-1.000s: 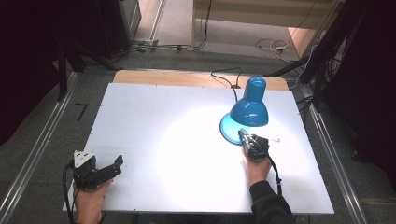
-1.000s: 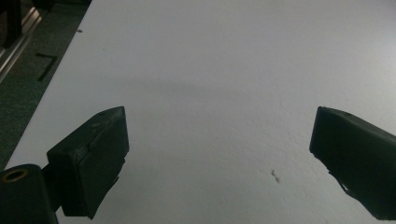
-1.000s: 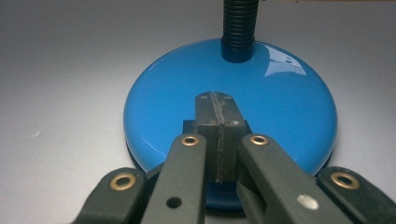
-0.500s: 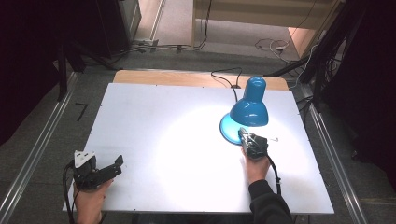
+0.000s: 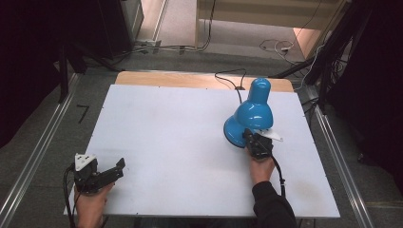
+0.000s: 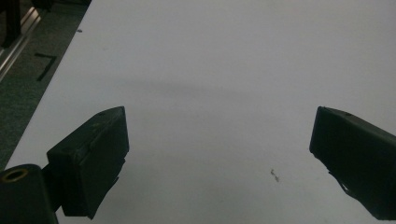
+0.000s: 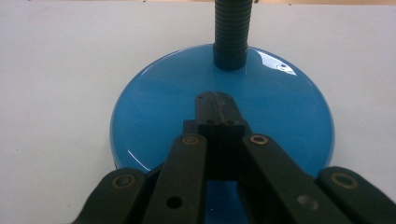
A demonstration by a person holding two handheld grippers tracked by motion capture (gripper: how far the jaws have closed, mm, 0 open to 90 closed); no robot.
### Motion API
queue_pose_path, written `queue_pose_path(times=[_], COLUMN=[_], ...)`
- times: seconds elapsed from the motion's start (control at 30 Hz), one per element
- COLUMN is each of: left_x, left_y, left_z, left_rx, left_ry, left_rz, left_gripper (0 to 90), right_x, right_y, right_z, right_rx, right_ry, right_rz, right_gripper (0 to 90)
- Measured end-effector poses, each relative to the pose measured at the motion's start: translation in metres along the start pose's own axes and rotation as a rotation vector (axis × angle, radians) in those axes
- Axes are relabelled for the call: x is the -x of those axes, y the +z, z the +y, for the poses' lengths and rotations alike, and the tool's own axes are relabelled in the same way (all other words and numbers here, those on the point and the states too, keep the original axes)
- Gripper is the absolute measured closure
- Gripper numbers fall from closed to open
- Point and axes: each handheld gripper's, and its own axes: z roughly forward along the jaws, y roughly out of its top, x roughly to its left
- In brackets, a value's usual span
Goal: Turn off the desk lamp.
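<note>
While the left gripper (image 5: 110, 172) is resting at the lower left of the high view with its jaws spread wide over bare table (image 5: 180, 142), nothing between them, the right gripper (image 7: 215, 105) is sitting with its jaws pressed together, their tips lying on the near part of the lamp's (image 5: 252, 116) base (image 7: 154, 121) and clamping nothing. Right of centre in the high view, the lamp is standing on the table, its blue shade (image 5: 256, 107) leaning over the base. That round base is looking glossy and flat, so it is probably slippery and offering closed tips little purchase; being the weighted part, it is likely keeping the lamp steady. Farther up, the ribbed neck (image 7: 231, 32) is rising from the base; it is looking bendable, and narrow enough for opened jaws to close around.
</note>
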Motion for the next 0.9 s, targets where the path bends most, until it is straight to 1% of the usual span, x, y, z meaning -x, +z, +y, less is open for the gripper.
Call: queue_pose_path(times=[0.13,0.17,0.2,0.23,0.27,0.3,0.33,0.4,0.43,0.47,0.5,0.53,0.57,0.6,0.67,0.7,0.73,0.77,0.9], left_x=[-0.001,-0.001,-0.001,-0.002,-0.002,-0.002,-0.002,-0.002,-0.002,-0.002,-0.002,-0.002,-0.002,-0.002,-0.002,-0.002,-0.002,-0.002,-0.001], left_y=[0.0,0.0,0.0,0.0,0.0,0.0,0.0,-0.001,-0.001,-0.001,-0.001,-0.001,-0.001,-0.001,-0.001,-0.001,-0.001,-0.001,-0.001], left_z=[0.0,0.0,0.0,0.0,0.0,0.0,0.0,0.0,0.0,0.0,0.0,0.0,0.0,0.0,0.0,0.0,0.0,0.0,0.0], left_rx=[0.001,0.003,0.003,0.003,0.003,0.002,0.002,0.006,0.006,0.005,0.004,0.005,0.006,0.007,0.006,0.006,0.005,0.005,0.005], left_ry=[-0.006,-0.007,-0.004,-0.005,-0.006,-0.006,-0.008,-0.011,-0.012,-0.012,-0.011,-0.013,-0.013,-0.013,-0.011,-0.011,-0.009,-0.007,-0.006], left_rz=[0.003,0.005,0.006,0.005,0.005,0.006,0.007,0.009,0.009,0.009,0.01,0.01,0.011,0.01,0.011,0.011,0.01,0.011,0.011], left_gripper=[5.4,5.4,5.4,5.4,5.4,5.4,5.4,5.4,5.4,5.4,5.4,5.4,5.4,5.4,5.4,5.4,5.4,5.4,5.4], right_x=[0.002,0.002,0.003,0.006,0.006,0.008,0.008,0.01,0.012,0.014,0.014,0.017,0.017,0.018,0.023,0.024,0.027,0.028,0.035], right_y=[0.0,-0.001,-0.001,-0.001,-0.001,-0.002,-0.002,-0.003,-0.004,-0.004,-0.004,-0.006,-0.006,-0.007,-0.009,-0.01,-0.011,-0.012,-0.015], right_z=[0.0,0.0,0.001,0.001,0.001,0.001,0.001,0.002,0.002,0.002,0.002,0.002,0.002,0.003,0.003,0.003,0.003,0.003,0.002], right_rx=[0.0,-0.004,-0.002,-0.002,-0.002,0.01,0.01,0.012,0.013,0.012,0.012,0.007,0.007,0.006,0.004,0.003,0.004,-0.004,-0.006], right_ry=[0.001,0.013,0.018,0.037,0.037,0.021,0.021,0.016,0.011,0.017,0.017,0.018,0.018,0.021,0.021,0.024,0.021,0.027,0.029], right_rz=[0.008,0.01,0.013,0.036,0.036,0.037,0.037,0.041,0.05,0.055,0.055,0.066,0.066,0.061,0.056,0.051,0.034,0.03,0.019], right_gripper=[87.9,87.8,83.5,78.7,78.7,76.0,76.0,72.1,66.8,64.4,64.4,56.6,56.6,53.9,51.9,49.4,46.0,45.4,42.4])
